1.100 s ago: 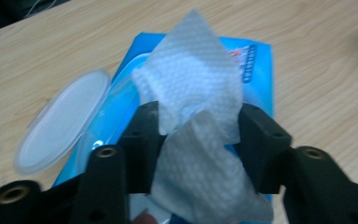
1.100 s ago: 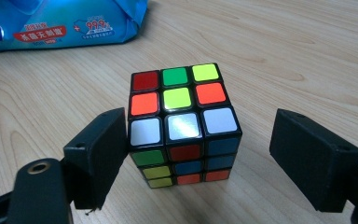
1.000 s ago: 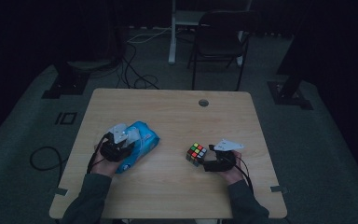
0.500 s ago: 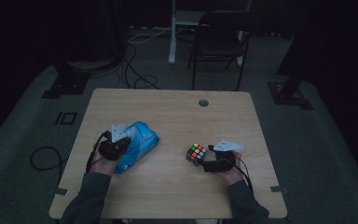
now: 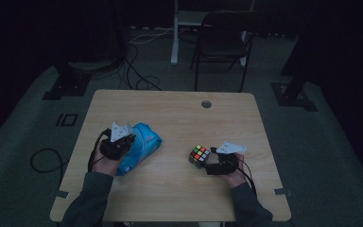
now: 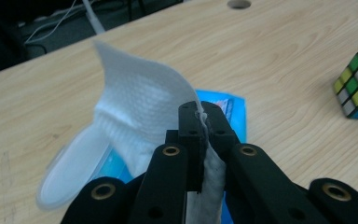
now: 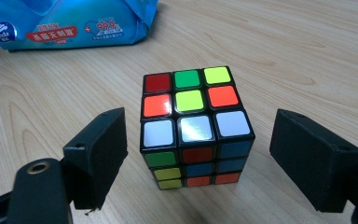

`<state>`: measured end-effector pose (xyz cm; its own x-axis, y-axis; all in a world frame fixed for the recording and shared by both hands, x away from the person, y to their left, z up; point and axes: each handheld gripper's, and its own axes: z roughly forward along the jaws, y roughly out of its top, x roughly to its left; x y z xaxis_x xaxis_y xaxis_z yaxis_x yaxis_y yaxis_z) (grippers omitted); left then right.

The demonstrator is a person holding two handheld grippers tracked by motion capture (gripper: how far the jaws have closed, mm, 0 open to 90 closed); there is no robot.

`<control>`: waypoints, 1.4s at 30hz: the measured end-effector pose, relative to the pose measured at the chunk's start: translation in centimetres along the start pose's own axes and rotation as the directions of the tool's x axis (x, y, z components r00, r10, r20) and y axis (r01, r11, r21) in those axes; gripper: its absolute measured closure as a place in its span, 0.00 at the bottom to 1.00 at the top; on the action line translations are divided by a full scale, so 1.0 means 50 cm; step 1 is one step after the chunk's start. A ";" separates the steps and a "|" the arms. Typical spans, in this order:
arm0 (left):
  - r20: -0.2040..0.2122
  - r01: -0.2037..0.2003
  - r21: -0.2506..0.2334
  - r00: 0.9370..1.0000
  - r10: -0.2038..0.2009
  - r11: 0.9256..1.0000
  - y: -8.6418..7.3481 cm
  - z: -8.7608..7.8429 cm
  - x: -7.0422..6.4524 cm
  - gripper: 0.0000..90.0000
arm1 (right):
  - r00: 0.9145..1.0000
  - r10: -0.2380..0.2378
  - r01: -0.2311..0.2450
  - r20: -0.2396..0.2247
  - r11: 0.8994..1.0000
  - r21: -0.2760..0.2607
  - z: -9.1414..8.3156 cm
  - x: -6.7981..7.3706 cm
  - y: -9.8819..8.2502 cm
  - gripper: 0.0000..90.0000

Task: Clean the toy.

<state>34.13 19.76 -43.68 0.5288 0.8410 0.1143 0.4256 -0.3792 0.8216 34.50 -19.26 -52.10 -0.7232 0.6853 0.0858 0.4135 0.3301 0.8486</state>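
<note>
Since the earlier frames the left gripper [image 6: 200, 109] has clamped its jaws on a wipe [image 6: 140, 100] and lifted a little above the pack [image 5: 139, 147], the sheet drawn up with it. The wipe stands nearly upright from the pack's open lid [image 6: 72, 170], its long axis running up to a free corner that points away from the person. Step in hand, I judge: pulling 1 wipe free; next, a steady upward pull while the pack stays down. The right gripper [image 7: 198, 154] waits, jaws wide, either side of the cube [image 7: 193, 126] without touching, on the table [image 5: 179, 118].
</note>
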 end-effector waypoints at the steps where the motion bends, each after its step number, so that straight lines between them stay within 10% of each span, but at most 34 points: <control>1: 0.003 -0.002 -0.005 1.000 0.002 1.000 0.003 -0.002 -0.002 0.98 | 1.000 0.000 0.000 -0.002 1.000 0.000 0.000 0.000 0.000 0.21; 42: 0.117 -0.027 -0.123 0.992 0.041 0.992 0.087 -0.028 -0.058 0.98 | 0.998 -0.057 0.055 0.023 0.997 0.053 0.056 0.008 0.000 0.15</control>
<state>33.42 16.19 -39.67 0.6280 0.7739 0.0820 0.3176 -0.3511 0.8808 35.73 -17.16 -53.51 -0.7325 0.6803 0.0256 0.4016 0.4014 0.8232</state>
